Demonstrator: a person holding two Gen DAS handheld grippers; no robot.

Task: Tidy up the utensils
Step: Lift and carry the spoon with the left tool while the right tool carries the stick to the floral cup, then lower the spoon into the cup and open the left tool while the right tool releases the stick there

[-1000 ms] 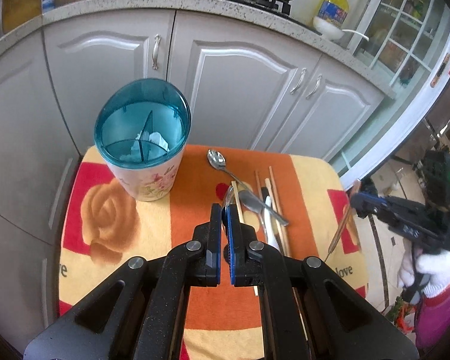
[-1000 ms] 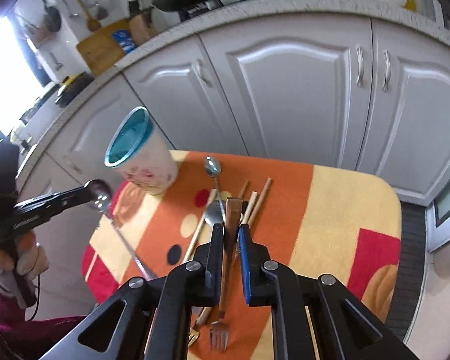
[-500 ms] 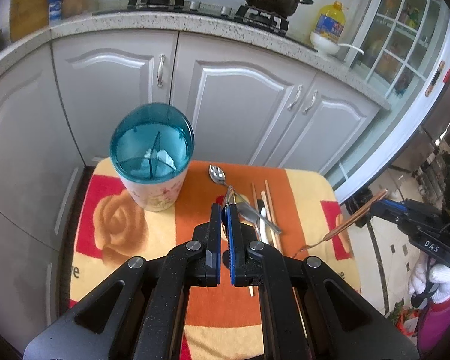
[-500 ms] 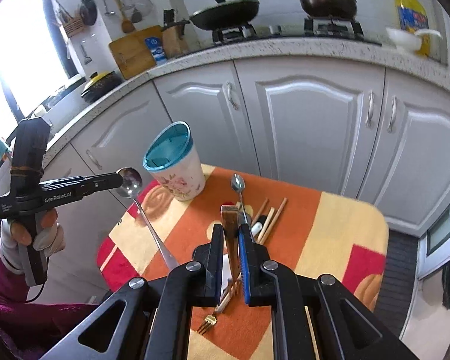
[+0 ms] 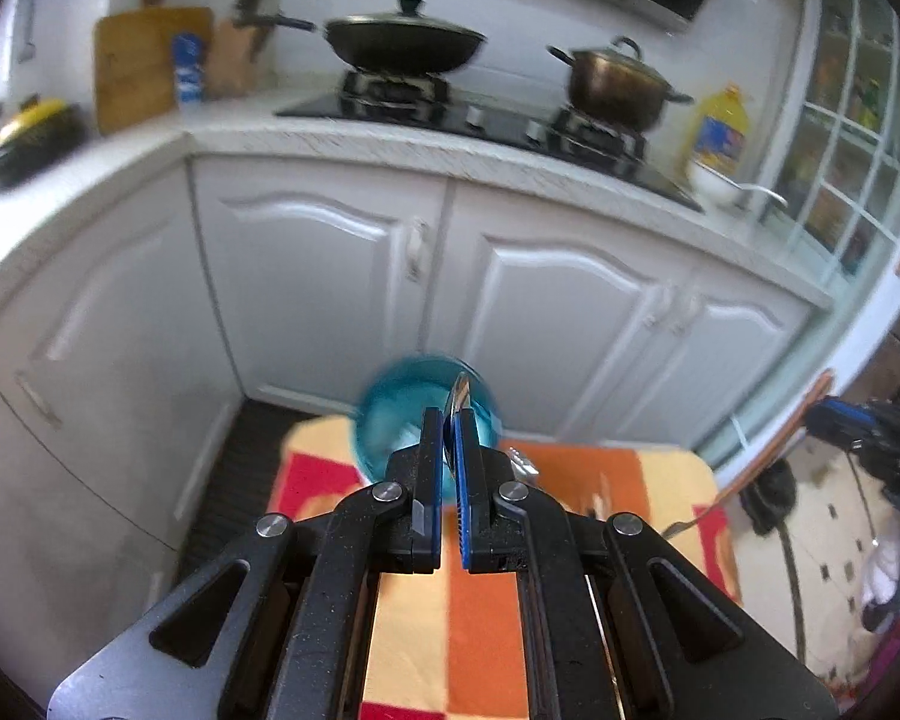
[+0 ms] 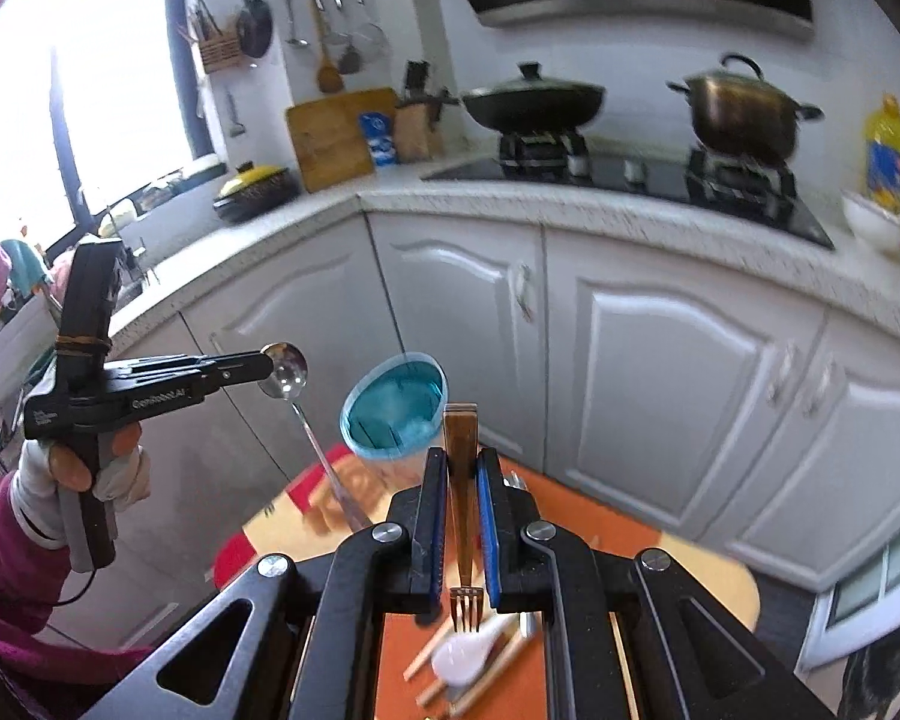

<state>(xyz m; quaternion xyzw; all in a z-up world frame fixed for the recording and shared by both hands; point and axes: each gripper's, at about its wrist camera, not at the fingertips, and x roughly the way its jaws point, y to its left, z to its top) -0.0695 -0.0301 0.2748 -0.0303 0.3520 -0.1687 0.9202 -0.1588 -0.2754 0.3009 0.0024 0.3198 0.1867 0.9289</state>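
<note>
Shiny metal spoon (image 6: 285,373), bronze-toned fork (image 6: 463,516), translucent teal plastic holder (image 6: 393,411).

- Left wrist view: cup (image 5: 411,414) blurred, lower half hidden behind left tongs (image 5: 447,420).
- Spoon (image 5: 457,396) there mostly hidden between the tongs' fingers, only the bowl edge shows.
- Bench (image 5: 600,474) cloth pattern smeared; utensils on it unreadable.
- Right wrist view: fork (image 6: 463,480) middle hidden by right tongs (image 6: 462,462).
- Chopsticks (image 6: 498,660) blurred, count unclear.
</note>
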